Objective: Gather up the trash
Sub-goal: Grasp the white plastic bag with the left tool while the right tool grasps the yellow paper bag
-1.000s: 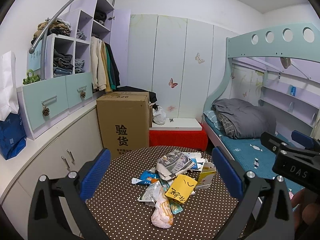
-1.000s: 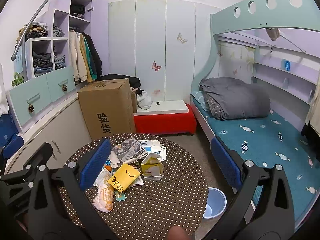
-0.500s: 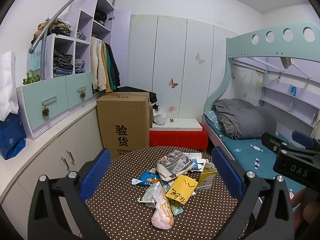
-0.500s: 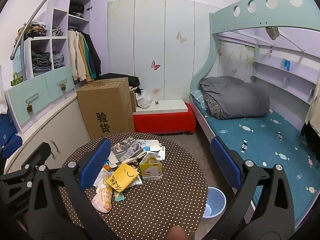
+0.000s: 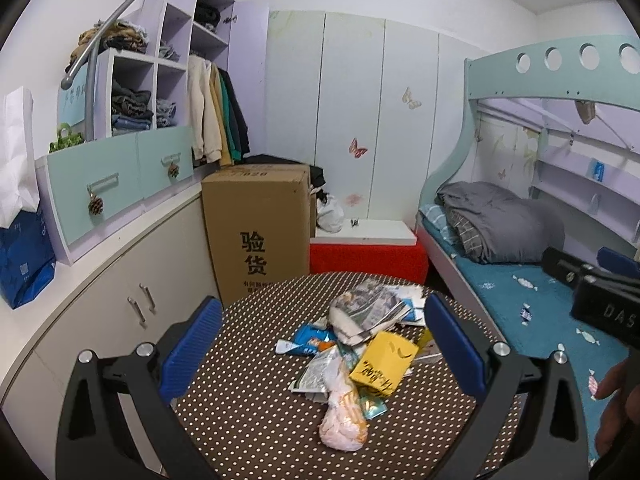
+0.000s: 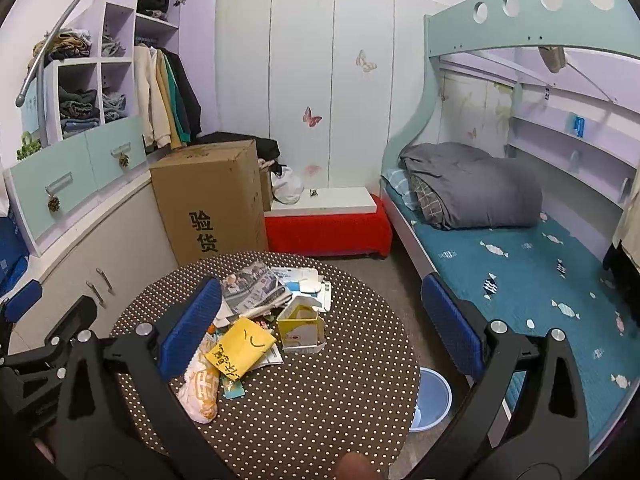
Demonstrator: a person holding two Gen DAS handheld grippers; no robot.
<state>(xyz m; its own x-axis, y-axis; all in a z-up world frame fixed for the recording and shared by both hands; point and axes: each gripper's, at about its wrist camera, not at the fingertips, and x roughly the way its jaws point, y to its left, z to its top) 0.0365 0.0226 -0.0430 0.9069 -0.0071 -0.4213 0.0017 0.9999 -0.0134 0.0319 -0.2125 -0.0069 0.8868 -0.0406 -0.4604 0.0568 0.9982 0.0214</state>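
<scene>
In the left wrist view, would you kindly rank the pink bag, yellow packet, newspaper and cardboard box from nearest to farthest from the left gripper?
1. Pink bag, table's near edge.
2. Yellow packet, mid-pile.
3. Newspaper, pile's far side.
4. Cardboard box, beyond the table.

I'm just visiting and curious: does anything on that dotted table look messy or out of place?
Yes. A loose heap of litter sits on the round table: crumpled newspaper, a yellow packet, a torn-open yellow carton and a pale bag, overlapping. The blue bin stands on the floor beside it.

Crinkled glossy plastic wrappers, matt cardboard box (printed), dotted cloth table
</scene>
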